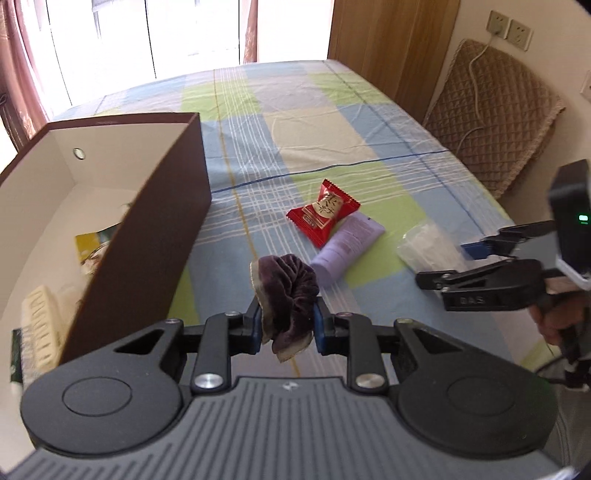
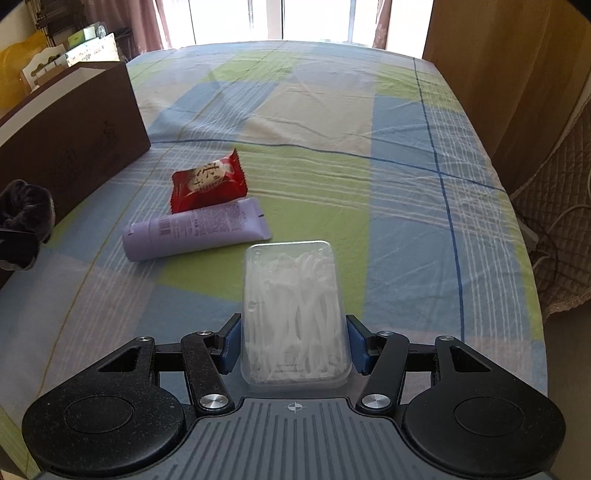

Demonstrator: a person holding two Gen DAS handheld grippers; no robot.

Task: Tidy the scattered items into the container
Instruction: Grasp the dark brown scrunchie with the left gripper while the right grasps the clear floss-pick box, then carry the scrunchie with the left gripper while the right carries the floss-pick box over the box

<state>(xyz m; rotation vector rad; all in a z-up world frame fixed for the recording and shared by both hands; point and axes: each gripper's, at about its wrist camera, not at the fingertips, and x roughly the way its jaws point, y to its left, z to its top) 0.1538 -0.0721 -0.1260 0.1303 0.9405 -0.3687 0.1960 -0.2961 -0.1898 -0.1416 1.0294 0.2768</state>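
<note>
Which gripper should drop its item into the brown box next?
Left, probably. The left gripper is shut on the purple scrunchie right beside the brown box, while the right gripper only straddles the clear floss box farther away.

Home bedroom: bed under a checked sheet (image 2: 332, 122), pink curtains (image 1: 18, 74) at a bright window, wall sockets (image 1: 509, 27), wooden wardrobe panel (image 1: 391, 40).

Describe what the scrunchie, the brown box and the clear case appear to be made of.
Scrunchie: plush, velvet-like fabric, soft gathered folds. Brown box: likely matte cardboard, thin flat walls, white inside. Clear case: probably glossy transparent plastic, white picks visible through it.
</note>
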